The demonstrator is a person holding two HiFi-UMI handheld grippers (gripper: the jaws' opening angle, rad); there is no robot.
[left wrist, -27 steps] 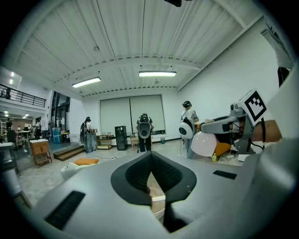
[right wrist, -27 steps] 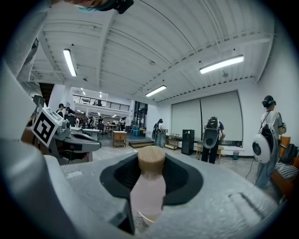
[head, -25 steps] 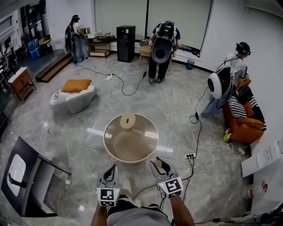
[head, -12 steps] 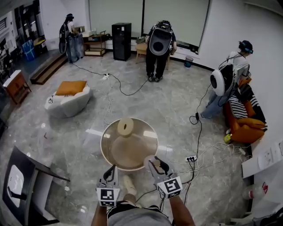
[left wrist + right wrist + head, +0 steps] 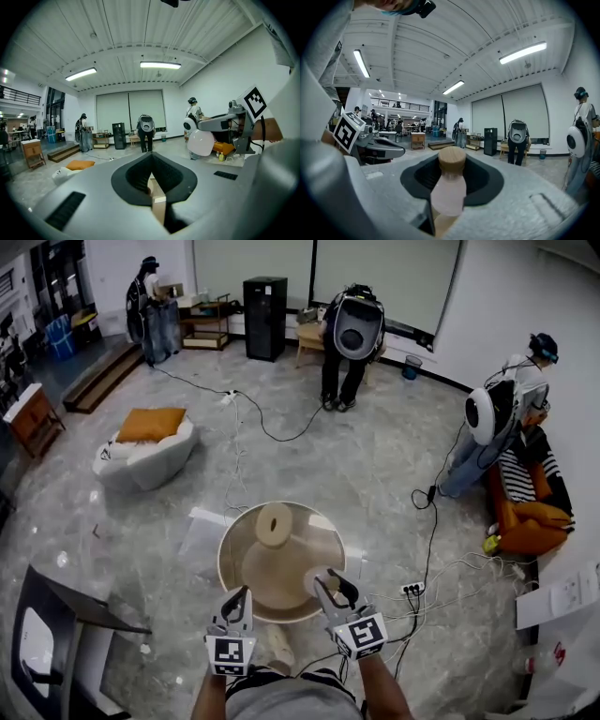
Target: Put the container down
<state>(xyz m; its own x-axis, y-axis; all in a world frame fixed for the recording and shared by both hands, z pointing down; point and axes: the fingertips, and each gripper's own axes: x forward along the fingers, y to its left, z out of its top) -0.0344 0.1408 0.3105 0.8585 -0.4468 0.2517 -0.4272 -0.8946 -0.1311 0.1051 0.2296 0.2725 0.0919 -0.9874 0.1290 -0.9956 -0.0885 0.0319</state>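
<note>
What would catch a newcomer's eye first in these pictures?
The big round tan container at the head view's lower centre, gripped at its near edge by the left gripper and right gripper. Beyond it, a person at the back and another person at right wear round white packs, and an orange cushion tops a white pouf at left.

container (image 5: 267, 568) carried forward over the floor, now lower in head view, seemingly nearer the right gripper (image 5: 333, 585)

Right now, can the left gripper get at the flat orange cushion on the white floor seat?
Probably not. The left gripper is clamped on the rim of the round tan container, and the orange cushion lies well off across the floor, likely beyond reach.
</note>
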